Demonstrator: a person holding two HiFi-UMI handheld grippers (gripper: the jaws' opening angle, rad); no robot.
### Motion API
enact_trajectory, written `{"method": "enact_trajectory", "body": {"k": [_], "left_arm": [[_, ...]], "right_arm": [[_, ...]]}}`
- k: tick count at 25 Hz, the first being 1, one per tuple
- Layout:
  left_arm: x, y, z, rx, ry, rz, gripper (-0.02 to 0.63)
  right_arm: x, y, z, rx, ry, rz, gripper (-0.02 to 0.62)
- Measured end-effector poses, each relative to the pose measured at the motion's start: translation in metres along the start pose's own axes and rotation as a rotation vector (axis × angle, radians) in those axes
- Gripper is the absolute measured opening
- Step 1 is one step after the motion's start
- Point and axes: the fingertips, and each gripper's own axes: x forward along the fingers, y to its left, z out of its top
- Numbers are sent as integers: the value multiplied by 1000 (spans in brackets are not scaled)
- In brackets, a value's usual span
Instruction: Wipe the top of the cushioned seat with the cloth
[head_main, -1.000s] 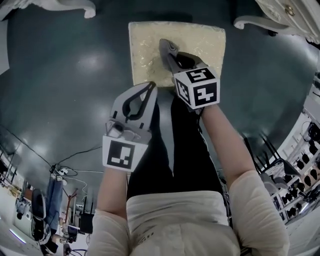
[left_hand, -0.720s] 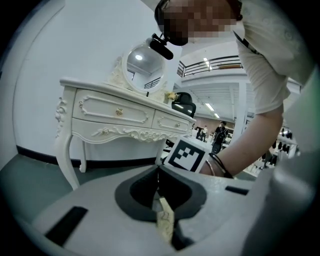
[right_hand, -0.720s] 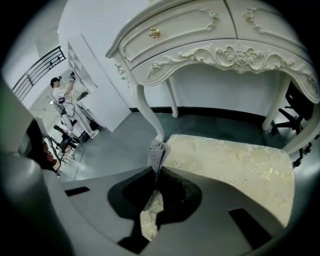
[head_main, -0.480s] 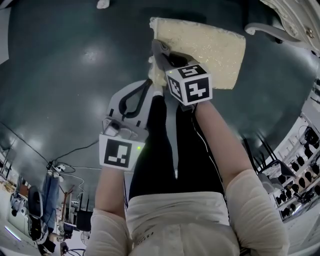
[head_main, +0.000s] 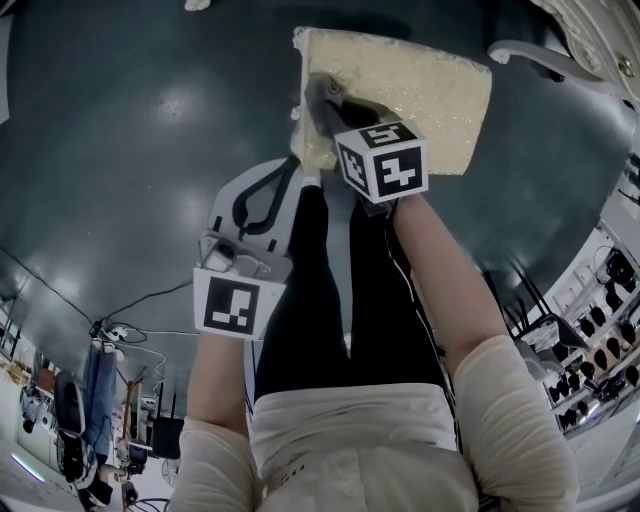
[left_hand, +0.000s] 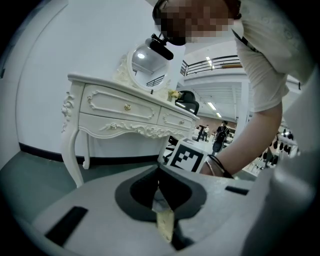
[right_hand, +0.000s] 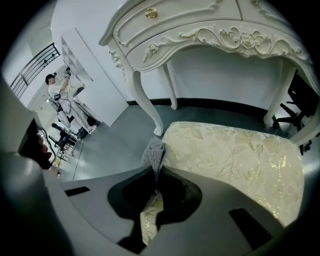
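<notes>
1. Head view: cushioned seat (head_main: 430, 90) lies at top of frame on the dark floor (head_main: 130, 150), cream and patterned. The right claw (head_main: 312, 88) rests on the seat's left edge, with its marker cube (head_main: 385, 160) facing up. The left claw (head_main: 290, 170) is held off the seat over the person's dark trouser legs (head_main: 310, 300), tips pointing at the seat's near-left corner.
2. Left gripper view: left claw (left_hand: 159, 175) clenched, jaw tips meeting with nothing gripped. Beyond it a white carved bench (left_hand: 125, 115) carrying an oval mirror (left_hand: 145, 57). The right claw's cube and a bare forearm (left_hand: 250, 145) are close in on the right.
3. Right gripper view: right claw (right_hand: 156, 172) clenched on the cloth (right_hand: 153, 152), a grey knit bunched upright between the jaws. The cloth touches the seat's left edge, at the corner nearest the curved bench leg (right_hand: 145, 100). Seat top fills the right side
</notes>
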Motion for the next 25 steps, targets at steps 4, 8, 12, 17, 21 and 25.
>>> {"method": "enact_trajectory", "body": {"k": [4,8,12,17,21,25], "left_arm": [[6,-7,7,4,0,-4,2],[21,-20,16,11,-8,-16,2],[40,-38,20,-3,-10,-27,2],[56,-65,19,15,-2,-58,2],[72,-83,21,14,-4,-75,2],[82,-93,25,20,2,-73,2]], "right_arm": [[-8,-9,-1,2,5,-5,28],[-19,-27,-5,16,2,-10,28],[-29,-48,-10,19,-2,-16,28],[-39,-69,-20,25,-8,-21,28],[-46,-88,-29,39,-11,-22,28],[-58,-104,-32,50,-17,-27,28]]}}
